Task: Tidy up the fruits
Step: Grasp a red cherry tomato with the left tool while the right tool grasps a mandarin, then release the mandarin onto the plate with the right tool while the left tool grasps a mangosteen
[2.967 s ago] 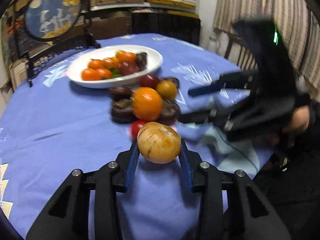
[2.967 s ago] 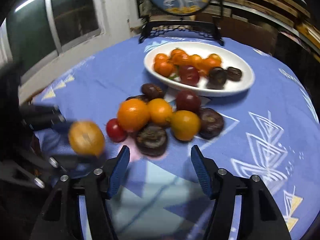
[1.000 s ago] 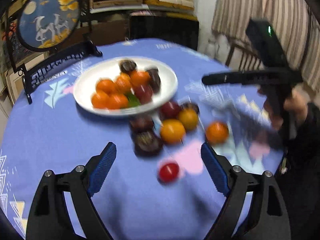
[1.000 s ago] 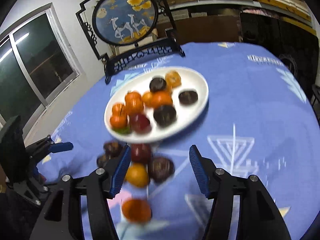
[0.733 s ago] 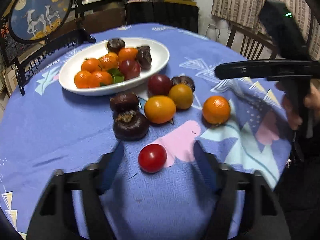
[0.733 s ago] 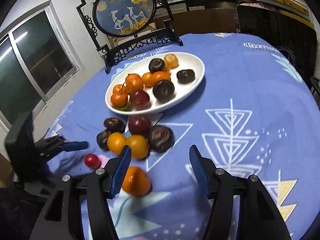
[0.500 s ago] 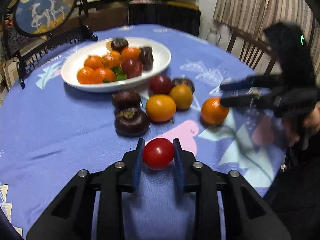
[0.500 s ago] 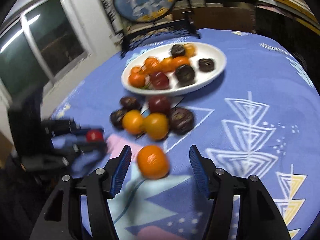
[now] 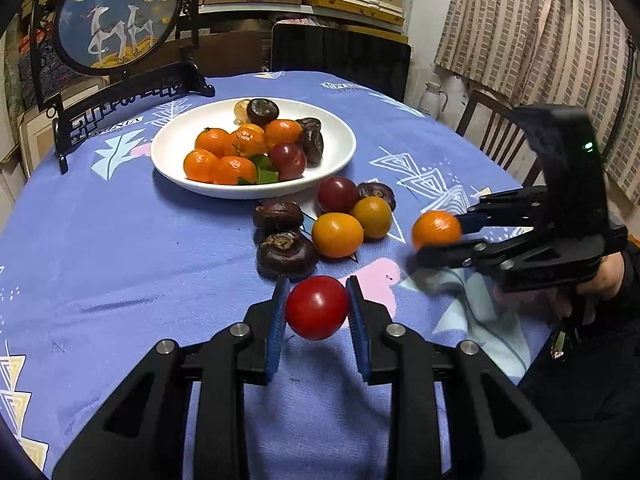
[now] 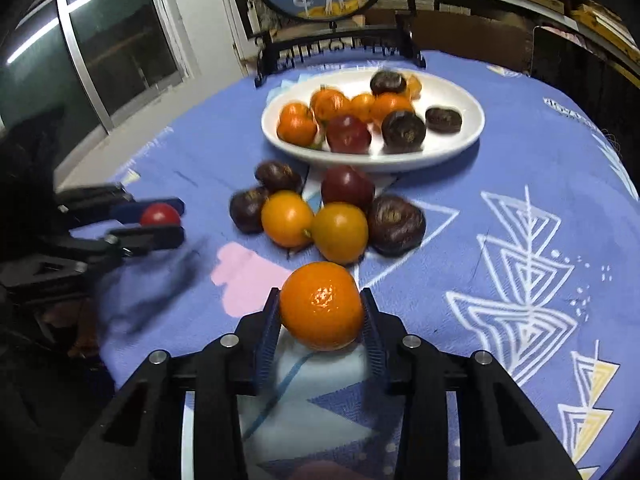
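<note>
The left gripper pinches a red tomato between its blue pads, and the right gripper pinches an orange mandarin the same way; both fruits look lifted just clear of the blue tablecloth, though the fisheye makes the gap hard to judge. The white plate lies straight ahead of both grippers, across the table toward the round framed screen, already carrying mandarins, a red plum and several dark fruits. Between each gripper and the plate sits the loose cluster: two yellow-orange fruits, a dark red one and some dark brown ones, bunched just beside the plate's near rim. So the coming move probably turns on carrying each fruit forward and over that cluster, not through it. The plate's long axis runs roughly crosswise to both approaches, leaving a broad near rim to cross. Neither hand is plainly closer; the left seems slightly nearer the plate's emptier left side, the right nearer its right end. The left wrist view shows bare white plate at the left and front rim, a likely landing spot for the tomato, and it shows the right gripper side-on with the mandarin at its fingertips. The right wrist view, somewhat motion-blurred, shows instead open plate at the right end beyond the dark fruit, and it confirms the tomato sits between the left fingers.
</note>
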`<action>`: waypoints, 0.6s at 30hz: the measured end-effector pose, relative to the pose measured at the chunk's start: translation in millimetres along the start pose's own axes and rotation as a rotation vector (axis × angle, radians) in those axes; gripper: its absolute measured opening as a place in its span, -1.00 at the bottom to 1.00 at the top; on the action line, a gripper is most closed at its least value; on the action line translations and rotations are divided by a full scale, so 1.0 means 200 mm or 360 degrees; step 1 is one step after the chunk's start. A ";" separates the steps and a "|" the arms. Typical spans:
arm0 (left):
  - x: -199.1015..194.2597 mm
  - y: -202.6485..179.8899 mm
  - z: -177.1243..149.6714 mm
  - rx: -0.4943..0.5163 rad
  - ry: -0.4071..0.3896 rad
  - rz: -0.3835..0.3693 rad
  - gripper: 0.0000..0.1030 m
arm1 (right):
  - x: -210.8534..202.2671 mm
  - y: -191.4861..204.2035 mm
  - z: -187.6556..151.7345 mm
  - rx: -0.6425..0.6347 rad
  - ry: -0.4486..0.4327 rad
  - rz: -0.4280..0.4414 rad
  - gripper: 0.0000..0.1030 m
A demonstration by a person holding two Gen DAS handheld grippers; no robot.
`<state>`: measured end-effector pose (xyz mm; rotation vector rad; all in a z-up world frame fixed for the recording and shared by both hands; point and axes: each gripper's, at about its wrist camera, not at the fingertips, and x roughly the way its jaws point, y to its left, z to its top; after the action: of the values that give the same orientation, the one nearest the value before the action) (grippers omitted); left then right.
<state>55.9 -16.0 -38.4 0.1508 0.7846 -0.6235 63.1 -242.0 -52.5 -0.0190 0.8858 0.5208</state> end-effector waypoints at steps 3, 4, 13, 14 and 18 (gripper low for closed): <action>-0.01 0.02 0.04 -0.0009 -0.0022 0.0011 -0.46 | -0.05 -0.05 0.07 0.0083 -0.0046 0.0092 -0.24; -0.01 0.03 0.06 -0.0014 -0.0030 0.0013 -0.46 | -0.07 -0.08 0.11 0.0113 -0.0062 0.0108 -0.24; 0.14 0.28 0.52 -0.0086 -0.0117 0.0056 -0.46 | -0.01 -0.28 0.61 0.0256 -0.0169 0.0105 -0.24; 0.19 0.32 0.59 -0.0101 -0.0116 0.0071 -0.46 | 0.03 -0.32 0.68 0.0266 -0.0182 0.0069 -0.24; 0.39 0.45 0.76 -0.0189 -0.0088 0.0101 -0.46 | 0.23 -0.46 0.85 0.0329 -0.0169 -0.0035 -0.23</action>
<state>243.1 -31.8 5.7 0.0495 0.7583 -0.5174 252.5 -264.3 4.2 0.1853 0.8308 0.4044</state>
